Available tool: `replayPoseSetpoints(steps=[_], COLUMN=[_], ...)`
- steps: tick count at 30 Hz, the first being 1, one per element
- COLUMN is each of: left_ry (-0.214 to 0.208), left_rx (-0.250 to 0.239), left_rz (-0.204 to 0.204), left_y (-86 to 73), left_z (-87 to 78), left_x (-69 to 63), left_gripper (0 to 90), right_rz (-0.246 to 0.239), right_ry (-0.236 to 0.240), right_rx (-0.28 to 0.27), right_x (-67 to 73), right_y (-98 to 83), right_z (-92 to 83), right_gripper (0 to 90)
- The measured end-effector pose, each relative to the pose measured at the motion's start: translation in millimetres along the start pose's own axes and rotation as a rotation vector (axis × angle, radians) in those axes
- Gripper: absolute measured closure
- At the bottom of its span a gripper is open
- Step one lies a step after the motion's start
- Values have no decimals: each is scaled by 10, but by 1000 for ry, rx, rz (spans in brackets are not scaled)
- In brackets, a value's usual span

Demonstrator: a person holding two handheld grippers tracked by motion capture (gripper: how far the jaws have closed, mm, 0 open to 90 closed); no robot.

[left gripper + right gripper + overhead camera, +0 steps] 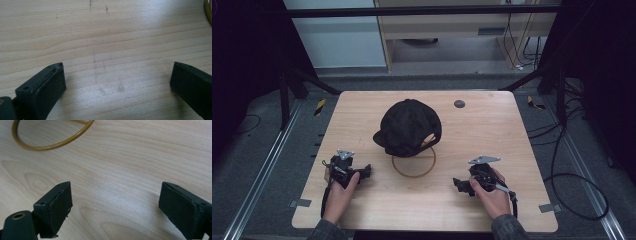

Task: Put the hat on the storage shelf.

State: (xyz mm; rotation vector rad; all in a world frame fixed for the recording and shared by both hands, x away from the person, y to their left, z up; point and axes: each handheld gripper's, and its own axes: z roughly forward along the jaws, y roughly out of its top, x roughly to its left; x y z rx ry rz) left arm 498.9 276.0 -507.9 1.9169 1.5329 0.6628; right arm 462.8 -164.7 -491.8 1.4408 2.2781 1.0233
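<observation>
Black cap (pixel 408 127) at frame centre on the wooden tabletop (pixel 492 130), resting over the far edge of a brass-coloured ring (pixel 414 167). Left claw (pixel 362 172) at lower left, spread wide, pinching nothing. Right claw (pixel 458 185) at lower right, likewise spread wide over bare wood, with the ring at upper left of its own view.
</observation>
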Motion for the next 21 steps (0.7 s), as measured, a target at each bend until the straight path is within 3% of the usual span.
replayPoseSetpoints(steps=[10,11,14,16,21], left_ry=[0,0,0,-3,-1], left_rx=[0,0,0,0,-1], left_rz=[0,0,0,1,0], left_y=[0,0,0,6,26], left_z=[0,0,0,6,27], left_x=[0,0,1,7,49], left_gripper=[0,0,0,0,0], right_rz=[16,-3,-27,-82,-78], right_ry=[-39,-68,-94,-136,-138], right_rx=[-45,-56,-64,-68,-65], right_x=[35,56,85,132,134], right_y=[-5,-8,-16,-35,-32], right_z=[165,192,222,269,273], right_gripper=[98,96,84,57,53])
